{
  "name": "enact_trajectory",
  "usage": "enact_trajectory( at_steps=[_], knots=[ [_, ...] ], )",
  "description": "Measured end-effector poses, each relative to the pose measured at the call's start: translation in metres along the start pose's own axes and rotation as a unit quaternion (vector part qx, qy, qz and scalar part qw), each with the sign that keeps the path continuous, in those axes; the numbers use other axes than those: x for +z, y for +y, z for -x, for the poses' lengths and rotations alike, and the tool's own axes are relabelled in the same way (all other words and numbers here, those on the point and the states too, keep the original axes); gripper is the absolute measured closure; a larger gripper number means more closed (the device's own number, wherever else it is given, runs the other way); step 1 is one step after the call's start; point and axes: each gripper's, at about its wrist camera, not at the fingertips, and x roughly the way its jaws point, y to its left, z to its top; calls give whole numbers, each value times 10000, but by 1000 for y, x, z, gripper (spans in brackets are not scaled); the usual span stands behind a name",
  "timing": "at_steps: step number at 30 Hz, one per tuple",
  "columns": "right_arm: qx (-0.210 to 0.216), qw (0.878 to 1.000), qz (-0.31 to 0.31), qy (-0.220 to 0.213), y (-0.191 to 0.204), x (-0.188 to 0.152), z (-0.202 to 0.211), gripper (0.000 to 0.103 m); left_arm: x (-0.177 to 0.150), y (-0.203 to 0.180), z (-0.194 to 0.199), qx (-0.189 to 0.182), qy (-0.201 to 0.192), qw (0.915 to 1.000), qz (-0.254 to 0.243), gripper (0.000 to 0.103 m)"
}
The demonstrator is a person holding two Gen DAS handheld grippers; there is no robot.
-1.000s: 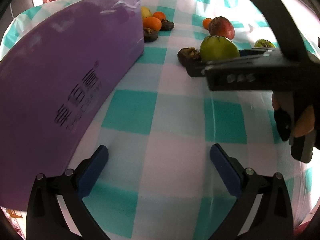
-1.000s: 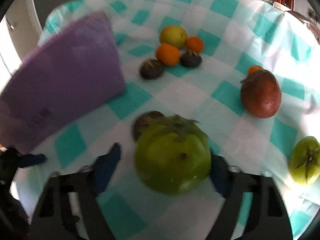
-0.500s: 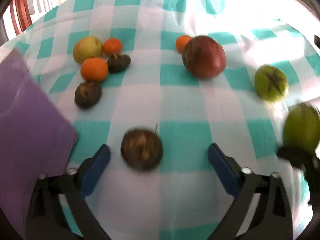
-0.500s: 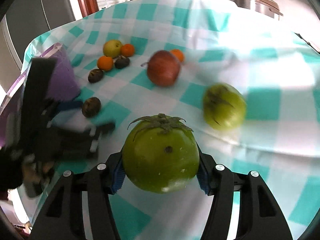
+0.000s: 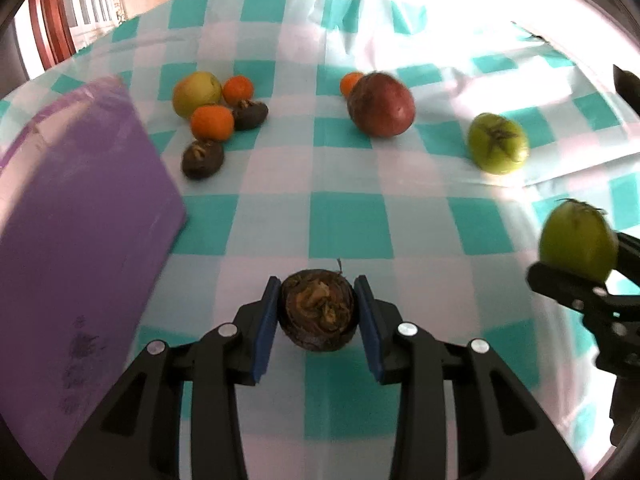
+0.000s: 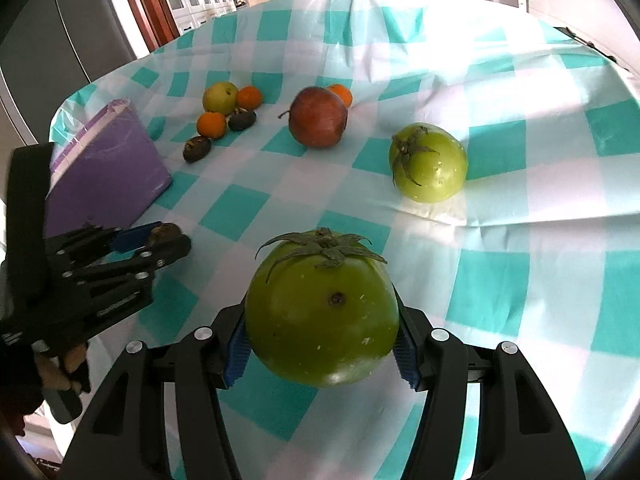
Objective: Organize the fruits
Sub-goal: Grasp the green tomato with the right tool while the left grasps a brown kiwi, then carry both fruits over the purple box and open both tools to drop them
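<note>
The left gripper (image 5: 318, 316) is clamped on a dark brown fruit (image 5: 318, 314); its two blue pads press against the fruit's sides, and the fruit sits right between the fingertips, over the checked tablecloth (image 5: 348, 224). Whether the fruit rests on the cloth or is lifted just clear of it is hard to tell. From the right wrist view the same gripper shows at the left edge, with the brown fruit at its tips, next to the purple board (image 6: 108, 176).

The right gripper (image 6: 322, 336) grips a large green tomato (image 6: 322, 312), stem up, wedged between its blue pads and held above the cloth. In the left wrist view this tomato appears at the far right edge, held in the black fingers.

A second green tomato (image 6: 428, 164) lies on the cloth beyond the held one, well apart from both grippers. Farther back sits a big red-brown fruit (image 6: 318, 122) with a small orange (image 6: 342, 94) touching its far side. To the left of these is a cluster: a yellow-green apple (image 5: 196, 94), two more oranges, and two more dark brown fruits, near the far corner of the purple board.
</note>
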Motion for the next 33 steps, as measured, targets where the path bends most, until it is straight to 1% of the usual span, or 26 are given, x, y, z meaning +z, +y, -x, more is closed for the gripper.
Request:
enact_trajectory(
  at_steps=[4, 7, 11, 12, 18, 22, 26, 30, 33],
  knots=[
    [76, 9999, -57, -86, 14, 1, 21, 45, 0, 4, 40, -59, -161, 9998, -71, 65],
    [125, 9997, -15, -222, 33, 6, 44, 45, 0, 2, 72, 43, -257, 9996, -52, 65],
    [131, 9988, 189, -433, 71, 6, 79, 45, -10, 14, 123, 170, -590, 9981, 45, 65],
    [63, 9983, 302, -489, 80, 6, 87, 45, -12, 18, 137, 221, -677, 9974, 73, 65],
    [201, 9953, 536, -783, 137, 0, 129, 45, -30, 53, 208, 419, -1203, 9918, 62, 65],
    [248, 9923, 650, -1025, 172, 0, 152, 45, -40, 75, 245, 558, -1396, 9886, 112, 65],
    [349, 9888, 798, -1209, 200, 1, 168, 45, -53, 96, 272, 682, -1498, 9861, 227, 65],
    [501, 9858, 979, -1266, 227, 1, 174, 45, -68, 115, 293, 822, -1554, 9838, 344, 65],
    [638, 9835, 1123, -1265, 246, 1, 176, 45, -75, 131, 302, 900, -1523, 9830, 490, 65]
  ],
)
